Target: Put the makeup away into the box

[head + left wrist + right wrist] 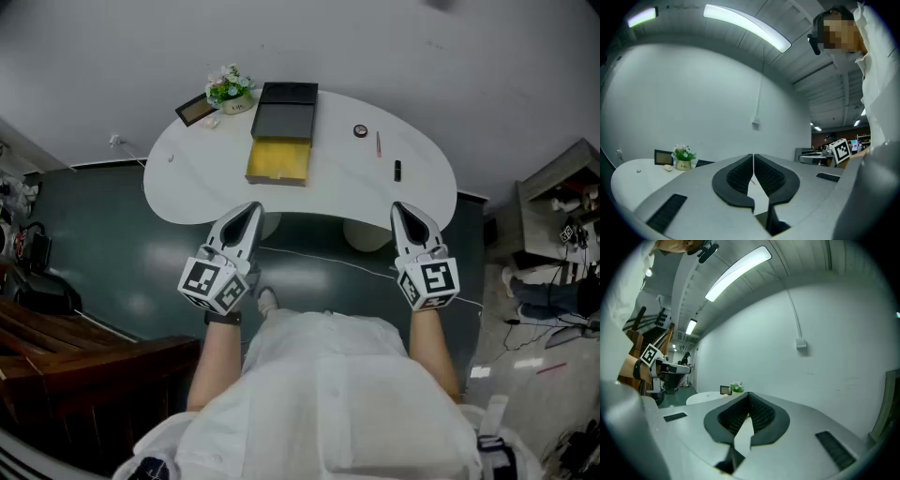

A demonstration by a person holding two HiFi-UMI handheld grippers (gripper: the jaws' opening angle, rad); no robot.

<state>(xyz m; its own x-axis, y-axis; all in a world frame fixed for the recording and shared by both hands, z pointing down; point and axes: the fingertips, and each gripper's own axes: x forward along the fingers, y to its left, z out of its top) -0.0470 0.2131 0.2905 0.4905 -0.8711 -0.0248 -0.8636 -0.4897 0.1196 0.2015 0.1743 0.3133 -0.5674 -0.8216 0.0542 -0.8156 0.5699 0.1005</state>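
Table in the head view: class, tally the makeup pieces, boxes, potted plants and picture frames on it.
Makeup pieces: 3 (round compact, thin stick, black tube)
Box: 1
Potted plant: 1
Picture frame: 1
Total: 6

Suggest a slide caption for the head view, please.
Left gripper and right gripper, shut and empty, before a table with an open box and makeup.

Head cam steeply down on table — both gripper cams level, wall-facing, flower pot shared
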